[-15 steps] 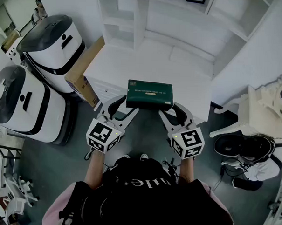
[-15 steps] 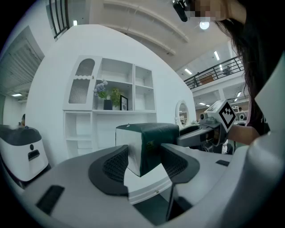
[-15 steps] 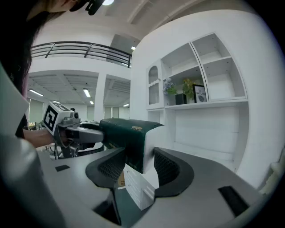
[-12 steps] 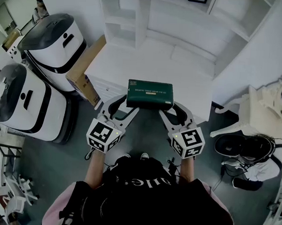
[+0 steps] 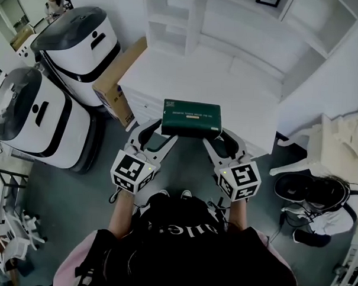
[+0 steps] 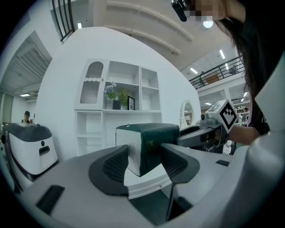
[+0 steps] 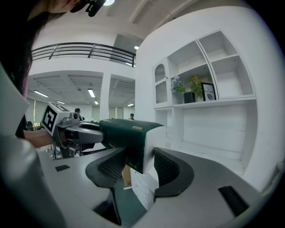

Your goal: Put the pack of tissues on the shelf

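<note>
a white surface (image 5: 240, 97) sits at 12 o'clock, with a white shelf (image 5: 172, 26) rising at its far edge. one upper board carries potted plants (image 6: 116, 94) and a framed picture (image 6: 131, 103). on the grey floor (image 5: 64, 205), two white machines (image 5: 38, 121) stand at 9 to 10 o'clock and a cardboard box (image 5: 117, 83) at 11.

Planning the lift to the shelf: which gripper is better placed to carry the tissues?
Neither alone: the left gripper holds the tissue pack by its left end, the right gripper by its right; likely lift with both.
</note>
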A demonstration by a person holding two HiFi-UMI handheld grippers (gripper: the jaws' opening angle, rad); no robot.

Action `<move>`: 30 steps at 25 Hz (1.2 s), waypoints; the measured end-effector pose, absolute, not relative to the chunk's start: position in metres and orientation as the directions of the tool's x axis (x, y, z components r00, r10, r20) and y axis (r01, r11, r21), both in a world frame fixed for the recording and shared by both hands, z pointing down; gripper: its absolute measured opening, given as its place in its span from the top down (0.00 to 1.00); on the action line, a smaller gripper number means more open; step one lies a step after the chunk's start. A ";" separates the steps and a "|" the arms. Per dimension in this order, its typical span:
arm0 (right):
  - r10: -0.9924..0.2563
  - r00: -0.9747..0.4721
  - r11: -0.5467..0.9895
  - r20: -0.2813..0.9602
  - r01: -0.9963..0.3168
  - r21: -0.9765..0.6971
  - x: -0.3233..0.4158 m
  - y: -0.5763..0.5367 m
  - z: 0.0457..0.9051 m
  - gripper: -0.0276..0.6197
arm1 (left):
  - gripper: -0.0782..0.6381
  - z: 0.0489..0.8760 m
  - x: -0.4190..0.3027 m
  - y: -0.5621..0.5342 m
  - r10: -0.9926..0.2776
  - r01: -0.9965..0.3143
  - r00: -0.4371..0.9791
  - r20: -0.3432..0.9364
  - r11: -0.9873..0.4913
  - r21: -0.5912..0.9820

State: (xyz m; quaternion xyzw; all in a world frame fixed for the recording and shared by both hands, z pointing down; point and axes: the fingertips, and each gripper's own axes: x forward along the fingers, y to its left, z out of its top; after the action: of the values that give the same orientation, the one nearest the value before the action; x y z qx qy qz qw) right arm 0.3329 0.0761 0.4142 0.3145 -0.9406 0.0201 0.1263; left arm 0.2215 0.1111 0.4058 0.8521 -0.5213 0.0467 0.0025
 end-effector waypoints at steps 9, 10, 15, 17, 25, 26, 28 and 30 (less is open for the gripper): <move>-0.531 -0.805 0.840 0.263 -0.540 0.043 0.270 0.098 0.424 0.60 | 0.57 0.417 0.160 0.141 -0.917 -0.919 0.392 0.077 -0.394 -0.025; -0.528 -0.808 0.843 0.261 -0.536 0.045 0.262 0.100 0.424 0.60 | 0.57 0.417 0.153 0.143 -0.919 -0.921 0.386 0.074 -0.389 -0.027; -0.513 -0.816 0.852 0.266 -0.521 0.044 0.230 0.111 0.430 0.60 | 0.57 0.423 0.121 0.156 -0.927 -0.929 0.368 0.074 -0.370 -0.023; -0.503 -0.819 0.858 0.276 -0.513 0.040 0.219 0.113 0.432 0.60 | 0.57 0.425 0.111 0.159 -0.931 -0.932 0.359 0.071 -0.361 -0.021; -0.478 -0.822 0.872 0.310 -0.487 0.054 0.184 0.094 0.436 0.60 | 0.57 0.433 0.077 0.142 -0.940 -0.942 0.337 0.055 -0.335 0.028; -0.475 -0.823 0.874 0.311 -0.483 0.056 0.180 0.089 0.438 0.60 | 0.57 0.435 0.073 0.138 -0.941 -0.942 0.334 0.055 -0.333 0.030; -0.466 -0.828 0.879 0.312 -0.473 0.059 0.168 0.077 0.440 0.60 | 0.57 0.438 0.062 0.126 -0.944 -0.945 0.326 0.053 -0.325 0.027; -0.455 -0.835 0.885 0.308 -0.461 0.058 0.153 0.061 0.443 0.60 | 0.57 0.439 0.047 0.112 -0.949 -0.951 0.310 0.055 -0.310 0.018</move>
State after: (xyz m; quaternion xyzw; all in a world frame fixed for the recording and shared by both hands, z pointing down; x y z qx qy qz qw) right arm 0.1527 0.0609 0.4426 0.2392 -0.9579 0.0092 0.1583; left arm 0.0473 0.1120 0.4389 0.8091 -0.5869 0.0170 0.0232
